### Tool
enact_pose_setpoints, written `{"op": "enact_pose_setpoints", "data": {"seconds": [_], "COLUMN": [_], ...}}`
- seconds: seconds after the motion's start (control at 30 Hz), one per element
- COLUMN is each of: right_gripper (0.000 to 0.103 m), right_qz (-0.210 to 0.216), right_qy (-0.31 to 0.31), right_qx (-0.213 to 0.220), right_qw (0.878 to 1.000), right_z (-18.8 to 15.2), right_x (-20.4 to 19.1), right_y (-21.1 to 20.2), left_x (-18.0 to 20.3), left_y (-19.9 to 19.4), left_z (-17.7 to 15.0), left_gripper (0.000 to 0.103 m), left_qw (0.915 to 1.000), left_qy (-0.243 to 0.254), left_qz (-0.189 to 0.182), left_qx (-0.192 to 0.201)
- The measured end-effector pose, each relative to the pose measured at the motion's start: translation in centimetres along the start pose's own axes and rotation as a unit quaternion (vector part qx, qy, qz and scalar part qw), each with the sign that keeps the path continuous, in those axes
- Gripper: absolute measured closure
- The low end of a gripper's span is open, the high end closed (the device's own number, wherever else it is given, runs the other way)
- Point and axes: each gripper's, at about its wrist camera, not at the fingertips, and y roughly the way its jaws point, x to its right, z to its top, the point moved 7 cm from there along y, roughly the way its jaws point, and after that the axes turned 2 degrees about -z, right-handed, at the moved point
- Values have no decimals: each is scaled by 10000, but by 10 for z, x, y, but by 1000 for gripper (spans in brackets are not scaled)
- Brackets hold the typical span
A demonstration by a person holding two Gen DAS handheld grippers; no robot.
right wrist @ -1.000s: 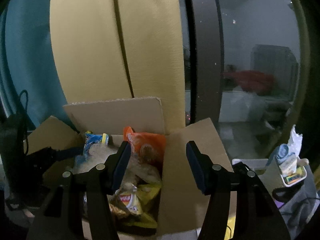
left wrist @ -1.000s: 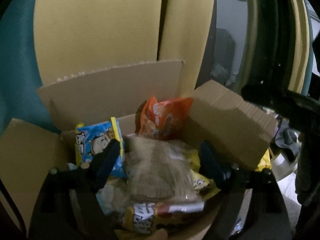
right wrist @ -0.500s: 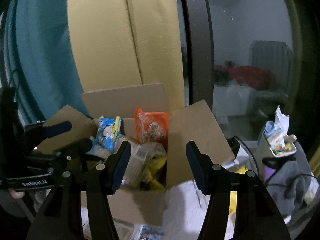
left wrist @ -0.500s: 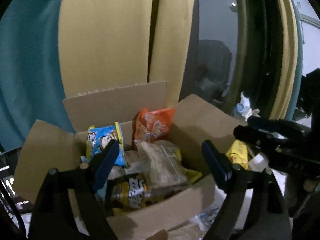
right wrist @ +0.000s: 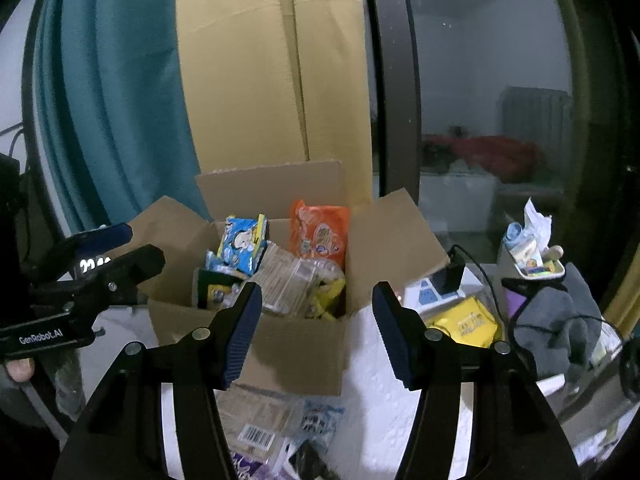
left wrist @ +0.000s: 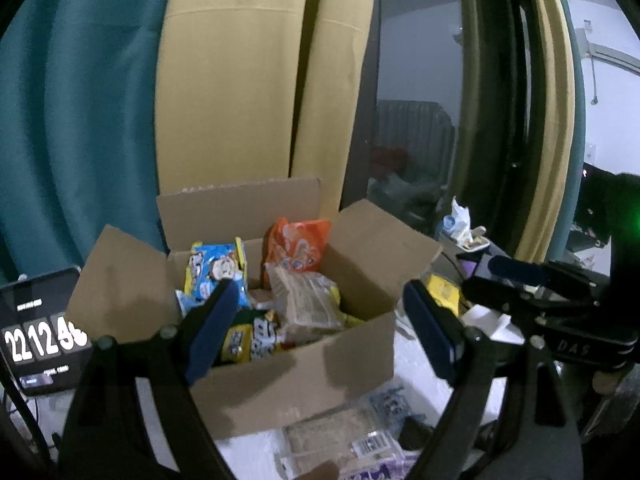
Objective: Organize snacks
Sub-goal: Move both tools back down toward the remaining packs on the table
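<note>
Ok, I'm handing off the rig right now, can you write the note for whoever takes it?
Left gripper: open, nothing held.
Right gripper: open, nothing held.
Both sit short of the box, which stands open on the white table.
Done: blue pack, orange pack and others are in the box.
Left: loose packs in front of the box, yellow pack to its right.

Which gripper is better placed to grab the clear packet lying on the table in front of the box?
Probably the left gripper: it is open and empty, and the clear packet lies between its fingers, just below. The right gripper, also open, has it left of centre.
</note>
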Motion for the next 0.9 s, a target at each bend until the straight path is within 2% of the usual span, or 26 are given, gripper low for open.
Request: {"op": "enact_pose_setpoints", "data": {"seconds": [0.4,0.67,0.9], "right_gripper": [42,42,42], "right_qz": [185,236,400], "right_qy": [163,195,446], "right_qx": [-269,-579,-1044], "right_qw": [9993,9979,9927], "right_z": [-49,-94,-150], "right_x": [-13,-12,-10], "right_y": [-15,-19,-17], "left_x": [8,16,4], "left_y": [-22,-16,-7], "left_z": [-56,-117,-173], "left_gripper": [18,18,18], "left_qw": [9994,9962,9906], "left_qy": [-197,-409,-566], "left_qz": [-44,-49,113], "left_qx": [-297,-768,-1243]}}
